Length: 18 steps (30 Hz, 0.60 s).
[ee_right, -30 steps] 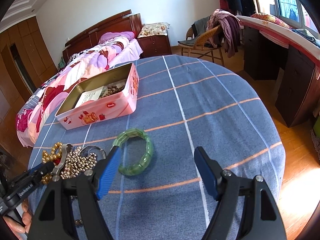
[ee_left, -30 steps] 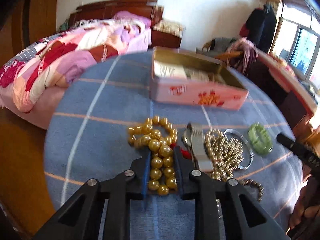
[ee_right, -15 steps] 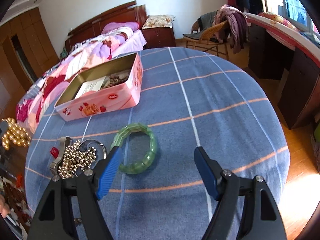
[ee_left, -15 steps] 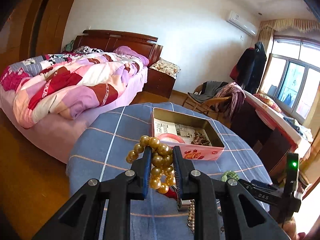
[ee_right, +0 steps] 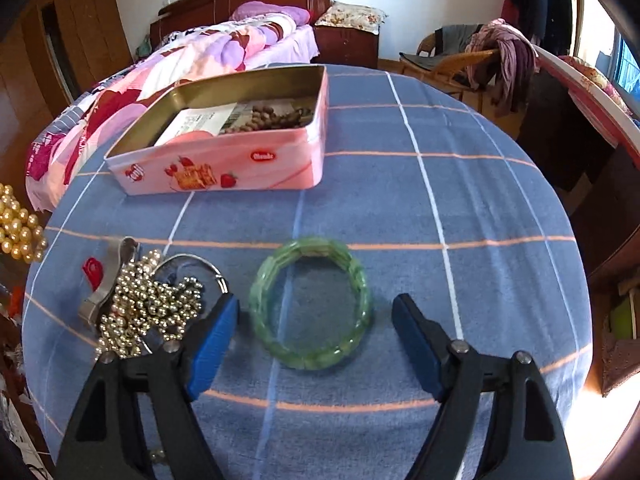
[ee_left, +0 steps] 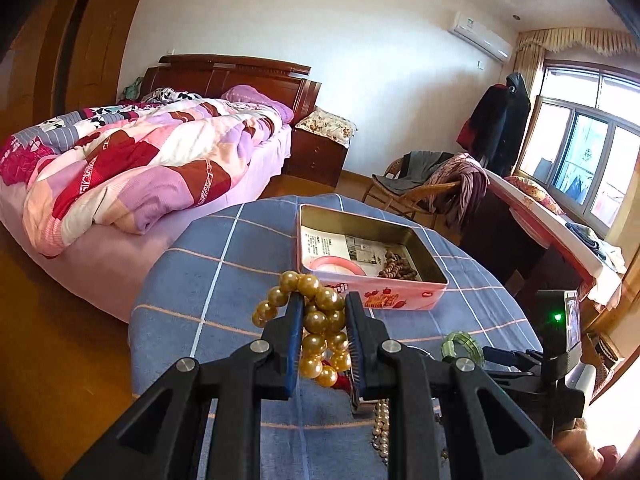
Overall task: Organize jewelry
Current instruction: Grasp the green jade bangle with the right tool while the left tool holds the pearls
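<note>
L gripper point(ee_left: 322, 312) clamps gold bead strand point(ee_left: 316, 320), now lifted off blue checked tablecloth point(ee_right: 460, 200). R gripper point(ee_right: 316, 330), jaws narrowing but unclenched, now straddles green segmented bangle point(ee_right: 310, 304).

Black gripper point(ee_right: 316, 320) frames, blue-padded fingers point(ee_right: 212, 340), silver screws.

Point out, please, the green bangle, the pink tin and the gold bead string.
green bangle point(ee_right: 362, 280): right wrist view, its right-hand arc.
pink tin point(ee_right: 260, 160): right wrist view, its printed front wall.
gold bead string point(ee_left: 316, 320): left wrist view, a bead between the pads.
</note>
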Tool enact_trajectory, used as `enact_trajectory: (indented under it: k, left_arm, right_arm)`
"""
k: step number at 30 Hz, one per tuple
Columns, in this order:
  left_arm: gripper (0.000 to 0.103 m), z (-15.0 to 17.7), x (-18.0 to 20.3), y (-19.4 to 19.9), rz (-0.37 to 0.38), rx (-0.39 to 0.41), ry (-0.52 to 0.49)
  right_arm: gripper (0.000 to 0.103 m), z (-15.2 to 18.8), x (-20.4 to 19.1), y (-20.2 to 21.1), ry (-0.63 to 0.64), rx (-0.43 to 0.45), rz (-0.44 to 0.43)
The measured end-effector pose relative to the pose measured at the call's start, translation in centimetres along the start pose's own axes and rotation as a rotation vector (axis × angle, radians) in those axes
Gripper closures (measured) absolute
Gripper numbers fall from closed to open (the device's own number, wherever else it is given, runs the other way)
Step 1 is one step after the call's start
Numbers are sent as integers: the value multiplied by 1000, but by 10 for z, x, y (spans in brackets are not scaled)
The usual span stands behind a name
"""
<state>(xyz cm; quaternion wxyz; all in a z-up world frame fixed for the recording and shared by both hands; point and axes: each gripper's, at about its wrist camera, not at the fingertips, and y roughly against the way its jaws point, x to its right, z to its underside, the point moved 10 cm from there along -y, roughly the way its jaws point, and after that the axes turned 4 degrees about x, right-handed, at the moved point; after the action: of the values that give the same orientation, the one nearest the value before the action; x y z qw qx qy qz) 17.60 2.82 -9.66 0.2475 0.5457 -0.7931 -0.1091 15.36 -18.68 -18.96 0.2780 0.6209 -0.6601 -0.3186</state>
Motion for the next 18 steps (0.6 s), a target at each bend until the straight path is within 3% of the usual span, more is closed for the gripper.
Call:
enact_trajectory:
  k: [2,3,5,6,12,18]
  left_arm:
    - [82,1,0,-1,1,-6,3]
    - [82,1,0,-2,3,-8,4]
    - [82,3,1,-3,5,-14,4]
    - [82,4,1,-4,4,-17,3]
    - [82,8,3,-5,-3,-26,-15]
    - [82,1,9,-4,13,-5,-26]
  right_arm:
    - [51,0,4,2,20,3,26]
    - [55,0,7,3,20,5,28]
    - [77,-1,12,4,9,10,32]
    - [81,-1,14,4,-1,12,32]
    - [85,-8,15,12,-61,46,-20]
    - [85,-38,7,45,-111,179,-110]
